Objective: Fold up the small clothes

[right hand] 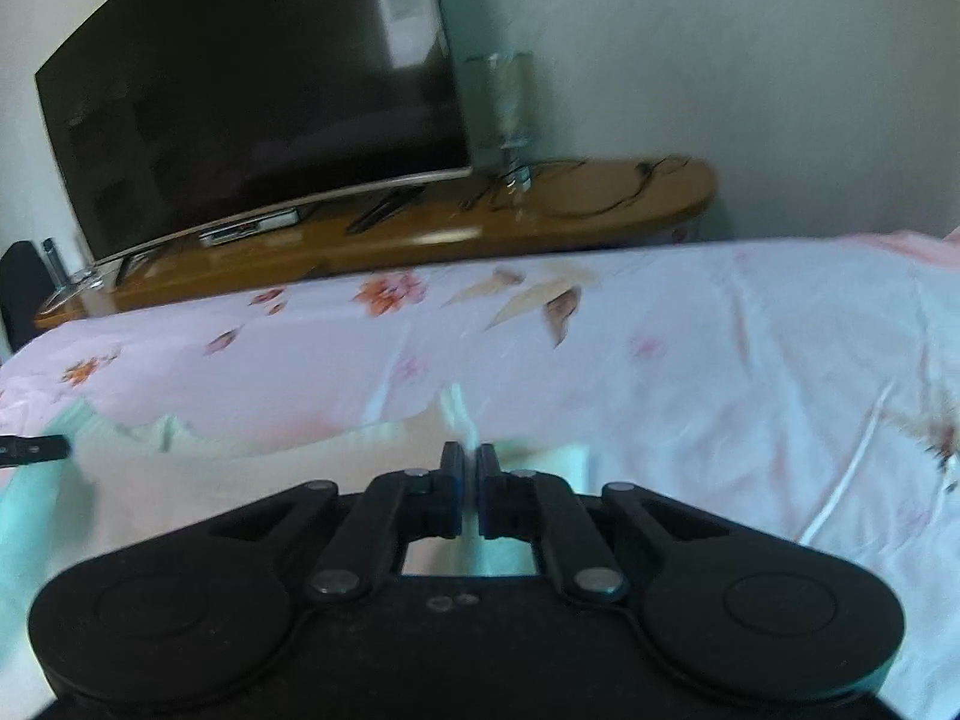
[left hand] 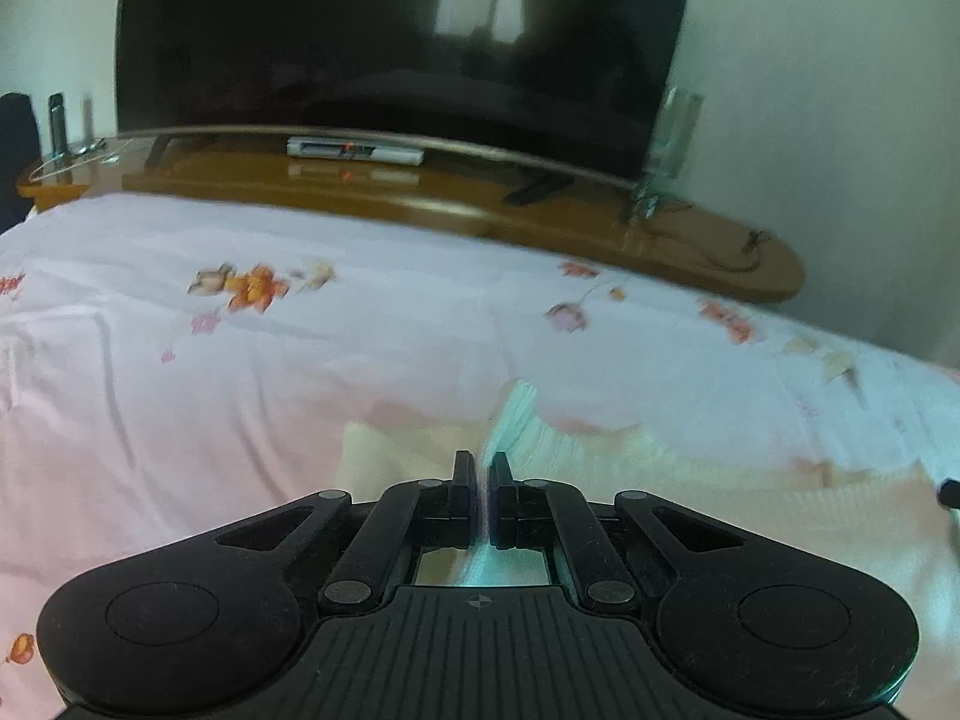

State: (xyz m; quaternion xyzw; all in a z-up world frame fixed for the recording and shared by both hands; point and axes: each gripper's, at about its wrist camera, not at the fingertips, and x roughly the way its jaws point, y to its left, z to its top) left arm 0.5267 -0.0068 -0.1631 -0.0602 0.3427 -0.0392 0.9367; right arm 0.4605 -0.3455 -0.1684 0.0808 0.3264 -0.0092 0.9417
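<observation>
A small pale cream knit garment (left hand: pixel 690 480) lies on the pink floral bedsheet (left hand: pixel 240 372). My left gripper (left hand: pixel 480 468) is shut on a raised edge of the garment, and the fabric runs up between its fingers. My right gripper (right hand: pixel 470 459) is shut on another edge of the same garment (right hand: pixel 240 480), held a little above the sheet (right hand: pixel 720 360). The left gripper's fingertip (right hand: pixel 36 449) shows at the far left of the right wrist view. The right gripper's tip (left hand: pixel 951 491) shows at the right edge of the left wrist view.
A wooden TV bench (left hand: pixel 420 192) runs along the far side of the bed, with a large dark TV (left hand: pixel 390 42), a white set-top box (left hand: pixel 354 150), a clear glass vase (left hand: pixel 672 138) and cables (right hand: pixel 600 192). White wall behind.
</observation>
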